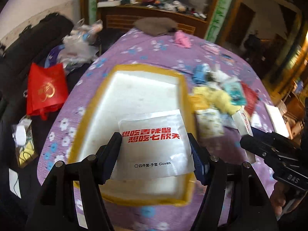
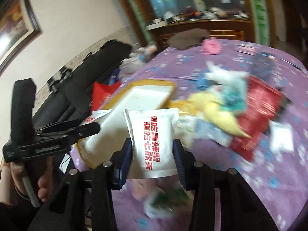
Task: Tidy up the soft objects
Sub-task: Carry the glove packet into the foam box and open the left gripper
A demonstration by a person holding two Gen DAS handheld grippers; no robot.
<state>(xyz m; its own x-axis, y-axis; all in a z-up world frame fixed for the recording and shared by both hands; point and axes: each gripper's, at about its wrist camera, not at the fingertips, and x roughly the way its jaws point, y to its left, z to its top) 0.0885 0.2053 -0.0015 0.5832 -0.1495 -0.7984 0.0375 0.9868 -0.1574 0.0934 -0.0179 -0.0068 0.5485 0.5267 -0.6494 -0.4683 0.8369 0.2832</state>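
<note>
Currently left gripper (image 1: 154,156) clamps one glove packet (image 1: 154,146) over the foam box (image 1: 107,88); right gripper (image 2: 153,159) clamps another glove sachet (image 2: 152,142). Risk: slick film slipping, missing the box.

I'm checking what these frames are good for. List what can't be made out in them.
- Left wrist view: the white box has its near floor covered by the glove packet in the left tongs.
- Right wrist view: the green and white packet under the right tongs is motion-blurred, and the second glove packet partly covers it.
- Both views: the pile of soft things is smeared, so single items stay unclear.
</note>
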